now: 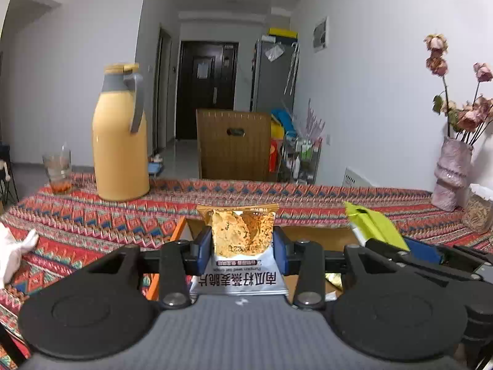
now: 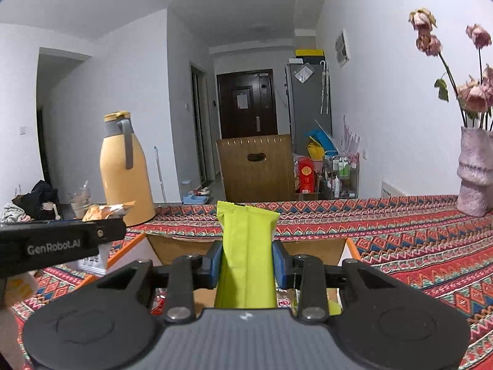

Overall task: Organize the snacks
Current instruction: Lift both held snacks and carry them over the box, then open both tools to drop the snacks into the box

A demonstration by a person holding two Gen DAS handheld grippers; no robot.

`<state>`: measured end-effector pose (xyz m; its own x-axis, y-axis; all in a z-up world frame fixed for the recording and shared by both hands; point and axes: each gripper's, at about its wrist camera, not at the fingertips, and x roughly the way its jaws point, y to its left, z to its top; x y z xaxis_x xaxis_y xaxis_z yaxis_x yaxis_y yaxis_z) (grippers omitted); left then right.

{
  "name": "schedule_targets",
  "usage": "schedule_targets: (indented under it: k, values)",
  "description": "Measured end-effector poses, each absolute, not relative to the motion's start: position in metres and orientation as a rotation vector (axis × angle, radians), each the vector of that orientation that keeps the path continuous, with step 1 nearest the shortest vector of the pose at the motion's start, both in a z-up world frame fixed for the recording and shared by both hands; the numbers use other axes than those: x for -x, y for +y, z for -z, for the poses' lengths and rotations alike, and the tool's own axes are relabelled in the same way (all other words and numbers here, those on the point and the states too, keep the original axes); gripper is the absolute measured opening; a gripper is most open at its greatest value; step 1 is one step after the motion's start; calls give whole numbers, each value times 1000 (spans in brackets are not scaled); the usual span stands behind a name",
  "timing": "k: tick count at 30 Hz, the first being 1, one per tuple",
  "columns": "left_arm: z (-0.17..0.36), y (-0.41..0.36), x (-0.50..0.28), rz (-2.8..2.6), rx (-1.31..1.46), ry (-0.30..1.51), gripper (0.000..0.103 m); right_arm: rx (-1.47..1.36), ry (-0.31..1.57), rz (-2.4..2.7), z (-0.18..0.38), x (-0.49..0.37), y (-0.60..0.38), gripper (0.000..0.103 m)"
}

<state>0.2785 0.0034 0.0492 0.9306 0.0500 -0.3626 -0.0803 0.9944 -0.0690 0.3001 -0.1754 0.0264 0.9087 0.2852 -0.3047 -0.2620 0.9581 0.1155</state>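
Snacks sit clamped in both tongs: the left tongs [image 1: 242, 246] pinch an oat-crisp packet [image 1: 242, 240], the right tongs [image 2: 247, 263] grip a lime-green pouch [image 2: 246, 252], both held above an open cardboard box [image 2: 308, 251] on the patterned table [image 2: 416, 240]. Beyond stands a yellow thermos [image 1: 120, 141].

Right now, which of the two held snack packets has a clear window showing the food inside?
The oat crisp packet in the left gripper: golden crisps show through it. The lime-green packet in the right gripper is plain and opaque.
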Motion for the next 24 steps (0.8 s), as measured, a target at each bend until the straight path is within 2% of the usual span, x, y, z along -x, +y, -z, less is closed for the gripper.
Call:
schedule_targets:
  k: [12,14,16,17,18,19,20,21,22,24]
  values:
    - [-32,10,-287,-85,88,419,42,-57,402,-286,-4,-314,-170,33]
    - [-33,9,-284,-102,93,409,47,-58,402,-281,-3,-313,-170,33]
    - [-34,10,-282,-112,95,395,71,-60,410,-271,-3,-315,-170,34]
    - [-35,9,-280,-123,94,385,78,-62,413,-260,-2,-316,-171,34]
    - [-36,9,-278,-135,92,375,90,-65,419,-256,-2,-317,-172,43]
    - [-37,9,-277,-144,93,366,100,-72,421,-250,-1,-318,-173,61]
    - [-38,9,-277,-152,97,360,103,-77,419,-245,-1,-317,-175,71]
    - [-39,10,-276,-164,102,358,103,-80,416,-237,-1,-317,-176,87]
    - [-39,10,-276,-166,104,361,103,-83,410,-232,-2,-316,-177,98]
    - [-39,11,-277,-166,116,373,103,-89,404,-226,-2,-315,-179,103]
